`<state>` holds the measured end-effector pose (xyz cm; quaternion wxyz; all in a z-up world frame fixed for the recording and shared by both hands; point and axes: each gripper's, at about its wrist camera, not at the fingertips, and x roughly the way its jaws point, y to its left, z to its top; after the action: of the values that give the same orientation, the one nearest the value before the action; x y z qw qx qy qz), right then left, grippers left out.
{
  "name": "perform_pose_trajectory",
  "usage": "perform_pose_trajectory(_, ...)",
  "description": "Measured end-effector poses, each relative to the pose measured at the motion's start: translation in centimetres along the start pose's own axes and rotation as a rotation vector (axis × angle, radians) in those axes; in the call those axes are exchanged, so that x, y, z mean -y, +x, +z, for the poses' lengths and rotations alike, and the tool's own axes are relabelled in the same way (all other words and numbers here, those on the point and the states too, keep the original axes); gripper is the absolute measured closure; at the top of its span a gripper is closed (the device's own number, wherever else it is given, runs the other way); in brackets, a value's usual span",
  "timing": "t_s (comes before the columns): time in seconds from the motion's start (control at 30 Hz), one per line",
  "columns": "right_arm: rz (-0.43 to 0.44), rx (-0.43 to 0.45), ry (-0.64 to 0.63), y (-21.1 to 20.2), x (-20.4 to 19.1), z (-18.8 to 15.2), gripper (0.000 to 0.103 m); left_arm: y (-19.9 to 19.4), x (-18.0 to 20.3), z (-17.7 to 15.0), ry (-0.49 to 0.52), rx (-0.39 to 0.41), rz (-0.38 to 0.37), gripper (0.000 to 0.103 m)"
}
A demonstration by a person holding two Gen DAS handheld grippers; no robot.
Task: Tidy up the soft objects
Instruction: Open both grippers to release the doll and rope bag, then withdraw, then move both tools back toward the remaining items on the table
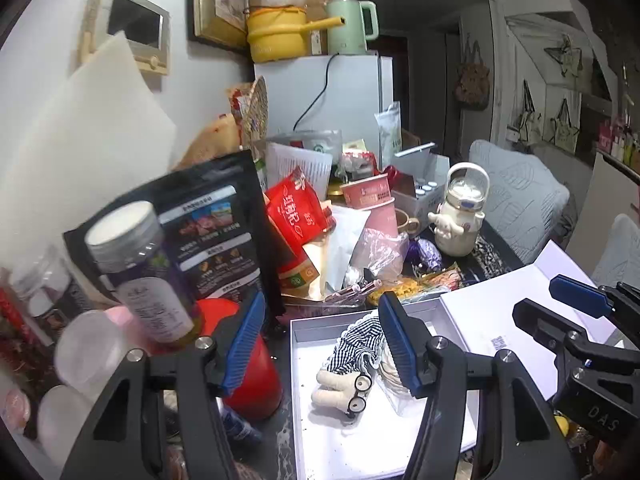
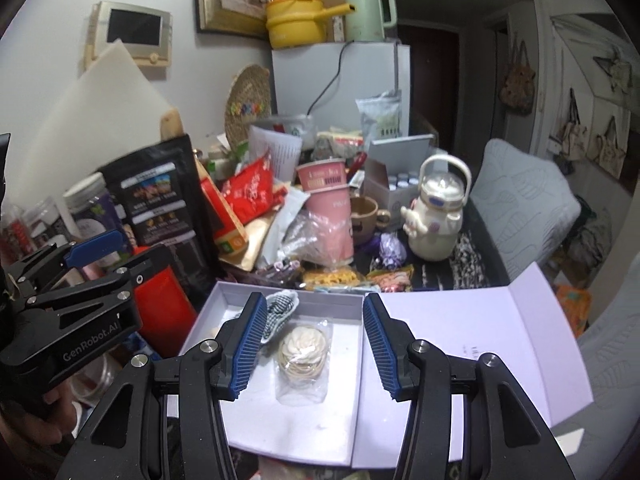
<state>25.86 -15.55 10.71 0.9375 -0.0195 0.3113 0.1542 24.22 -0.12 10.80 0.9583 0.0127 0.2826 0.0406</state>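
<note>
A white open box [image 1: 308, 420] [image 2: 208, 312] lies on the dark table. Inside it lie a small plush doll [image 1: 352, 364] in a black-and-white checked dress, partly seen in the right wrist view [image 2: 280, 308], and a cream bun-shaped soft item in a clear bag [image 2: 302, 354] [image 1: 390, 372]. My left gripper [image 1: 322, 346] is open and empty, above the box's left side. My right gripper [image 2: 314, 342] is open and empty, above the bagged item. Each gripper shows in the other's view, the right [image 1: 568, 312] and the left [image 2: 96, 264].
The box's open lid [image 2: 460, 352] [image 1: 492, 316] lies flat to the right. A red container [image 1: 252, 376], jars [image 1: 144, 276], a black pouch [image 1: 216, 236], snack bags, pink cups [image 2: 328, 208] and a white character bottle [image 2: 436, 216] crowd the table behind. A grey cushion [image 2: 520, 196] sits at right.
</note>
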Motion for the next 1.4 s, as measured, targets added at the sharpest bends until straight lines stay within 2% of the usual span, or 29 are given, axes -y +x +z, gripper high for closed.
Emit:
perform_pose_trajectory(0.3, -0.013, 0.059, -0.01, -5.4, -1.0, -0.6, 0.053, -5.6, -0.3, -0.5, 0.002, 0.047, -0.03, 0.044)
perform_pose_trajectory(0.37, -0.014, 0.071, -0.014, -6.7, -1.4, -1.1, 0.047, -7.2, -0.3, -0.8, 0.008, 0.065, -0.036, 0.044)
perform_pose_trajectory(0.43, -0.014, 0.085, -0.013, -7.9, -1.7, -1.7, 0.046, -8.6, -0.3, -1.3, 0.015, 0.081, -0.043, 0.038)
perform_pose_trajectory(0.5, -0.015, 0.089, -0.015, -8.8, -1.9, -2.2, 0.046, -9.9, -0.2, -1.7, 0.02, 0.103, -0.042, 0.017)
perform_pose_trajectory(0.57, -0.022, 0.096, -0.018, -9.8, -2.2, -2.8, 0.044, -11.5, -0.1, -2.4, 0.03, 0.144, -0.031, 0.012)
perform_pose_trajectory(0.6, -0.025, 0.101, -0.017, -10.3, -2.2, -3.1, 0.04, -12.1, -0.1, -2.6, 0.035, 0.155, -0.028, 0.011)
perform_pose_trajectory(0.97, -0.03, 0.144, -0.012, -15.4, -3.5, -7.1, 0.019, -17.2, -0.1, -6.2, 0.068, 0.175, -0.06, 0.009)
perform_pose_trajectory(1.4, -0.03, 0.107, 0.016, -18.8, -4.9, -13.1, 0.017, -19.8, 0.3, -11.1, 0.116, 0.135, -0.113, 0.009)
